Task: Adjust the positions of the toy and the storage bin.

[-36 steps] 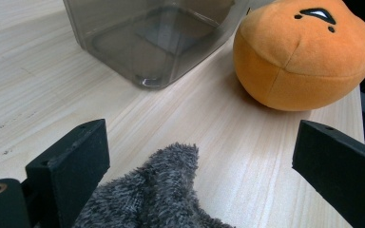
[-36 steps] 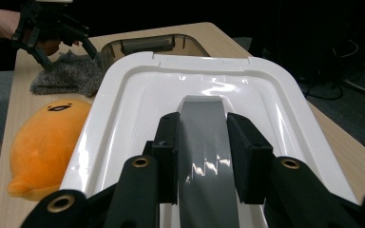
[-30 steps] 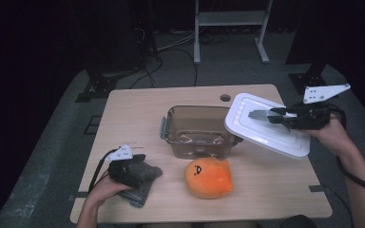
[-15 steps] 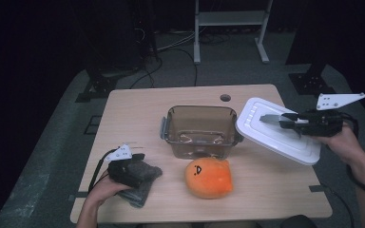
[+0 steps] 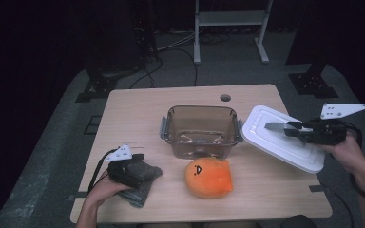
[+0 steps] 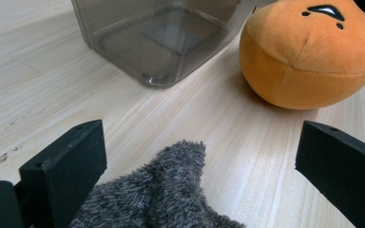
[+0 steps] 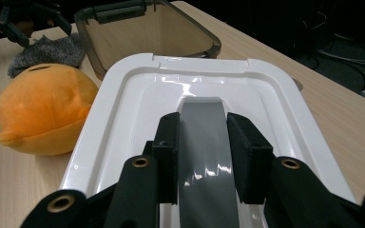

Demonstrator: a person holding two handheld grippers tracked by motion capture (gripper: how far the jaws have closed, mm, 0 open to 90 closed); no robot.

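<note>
No words can be read on anything; the orange plush toy point(image 5: 208, 177) just has a little black face. The right tool point(image 7: 202, 142) pinches the grey handle strip of the white lid point(image 5: 280, 137), which tilts over the table point(image 5: 138, 114) beside the clear box point(image 5: 200, 130). The left tool point(image 6: 197, 156) is spread wide around a grey fuzzy sock point(image 6: 164, 199).
</note>
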